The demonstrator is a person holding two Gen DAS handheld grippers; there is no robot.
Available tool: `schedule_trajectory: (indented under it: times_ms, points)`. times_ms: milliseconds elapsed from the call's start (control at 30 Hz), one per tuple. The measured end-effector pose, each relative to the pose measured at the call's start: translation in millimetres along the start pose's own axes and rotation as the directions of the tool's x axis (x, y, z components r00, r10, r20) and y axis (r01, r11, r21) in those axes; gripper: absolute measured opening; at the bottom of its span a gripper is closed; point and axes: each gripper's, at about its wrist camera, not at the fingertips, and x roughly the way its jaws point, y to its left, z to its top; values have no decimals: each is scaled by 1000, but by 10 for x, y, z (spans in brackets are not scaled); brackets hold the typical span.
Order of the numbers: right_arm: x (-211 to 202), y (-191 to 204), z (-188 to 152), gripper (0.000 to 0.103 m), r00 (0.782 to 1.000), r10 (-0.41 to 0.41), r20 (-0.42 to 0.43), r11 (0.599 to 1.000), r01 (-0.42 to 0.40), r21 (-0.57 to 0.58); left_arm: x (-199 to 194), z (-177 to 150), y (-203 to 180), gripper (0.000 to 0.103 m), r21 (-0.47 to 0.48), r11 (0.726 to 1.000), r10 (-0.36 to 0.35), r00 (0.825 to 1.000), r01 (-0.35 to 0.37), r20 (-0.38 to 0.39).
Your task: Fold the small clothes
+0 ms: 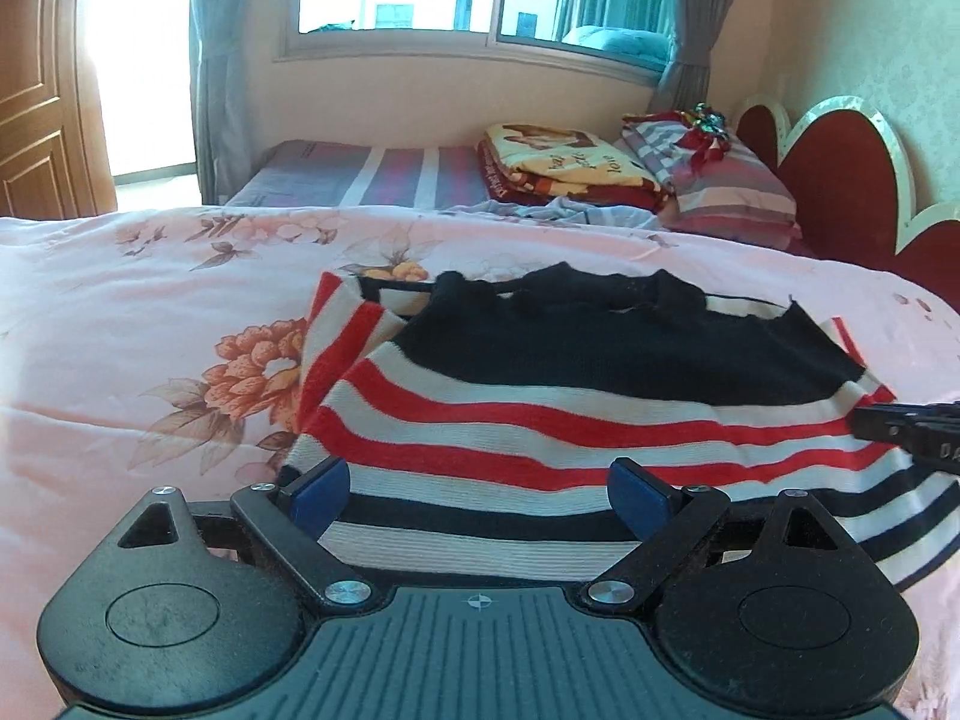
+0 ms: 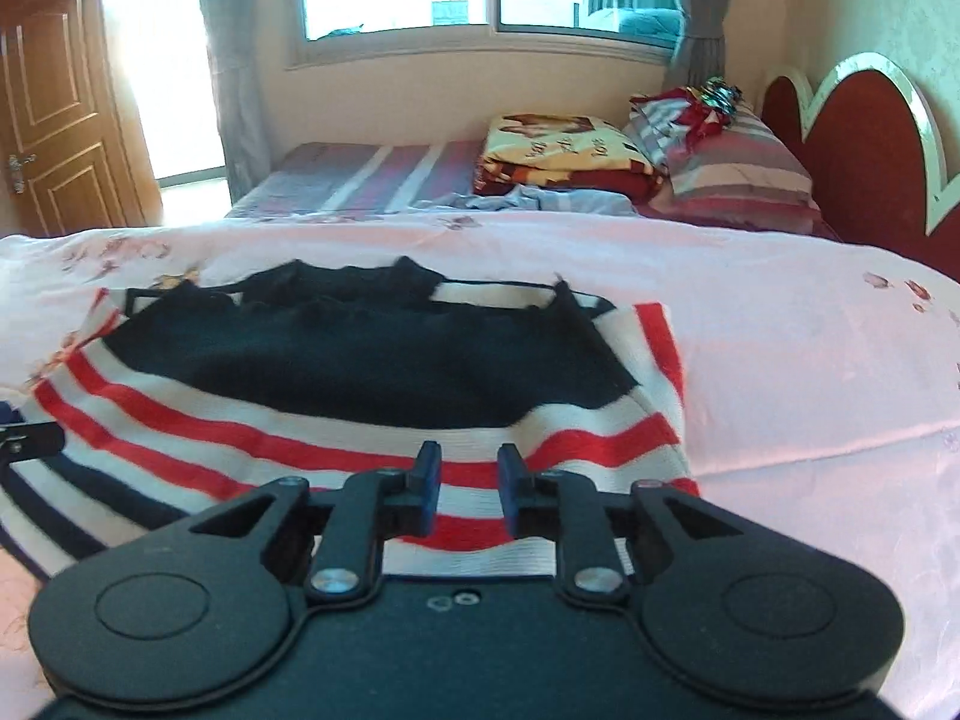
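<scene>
We've got the striped sweater (image 1: 540, 414) spread flat on the pink bedcover (image 1: 150, 300) just ahead of us, left gripper (image 1: 480, 495) wide open straddling its hem, right gripper (image 2: 469, 495) narrowly parted, empty, ready to lift.

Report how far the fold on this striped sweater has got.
Done: both sleeves of the striped sweater look folded in across the body on the pink floral quilt. In hand: the left gripper is wide open over the hem; the right gripper is narrowly open, gripping nothing. Left: folding the hem up towards the collar.
</scene>
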Motion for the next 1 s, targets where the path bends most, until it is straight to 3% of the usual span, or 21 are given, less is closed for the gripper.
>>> schedule_trajectory:
  times_ms: [133,233,333,433,633,700,767,867,1000]
  points:
    - [-19,431,-51,19,999,51,-16,997,-52,-58,146,-72,-208,92,62,998,18,999,-15,-47]
    - [53,558,-183,18,998,15,-61,993,-22,-118,205,-232,-127,92,84,996,41,997,-35,-61]
    - [44,328,-347,17,997,-8,-71,994,0,-106,113,-293,-67,92,116,993,43,998,-37,-54]
    - [-54,59,-480,9,995,-48,-82,995,41,-86,51,-303,21,92,98,994,52,997,-46,-55]
    - [-186,-271,-622,6,993,-79,-88,997,78,-7,-35,-436,160,92,55,995,82,994,-78,-69]
    - [-218,-213,-585,8,990,-93,-104,996,92,-14,-109,-428,111,92,65,994,94,994,-90,-64]
    - [-321,-139,-543,22,994,-76,-79,997,77,8,-234,-410,72,92,43,996,77,996,-75,-41]
    - [-425,-4,-509,23,998,-46,-44,999,47,26,-312,-424,-63,92,44,998,44,999,-43,-26]
    - [-374,264,-508,22,999,-12,-49,1000,12,8,-157,-523,-202,92,76,996,61,996,-56,-59]
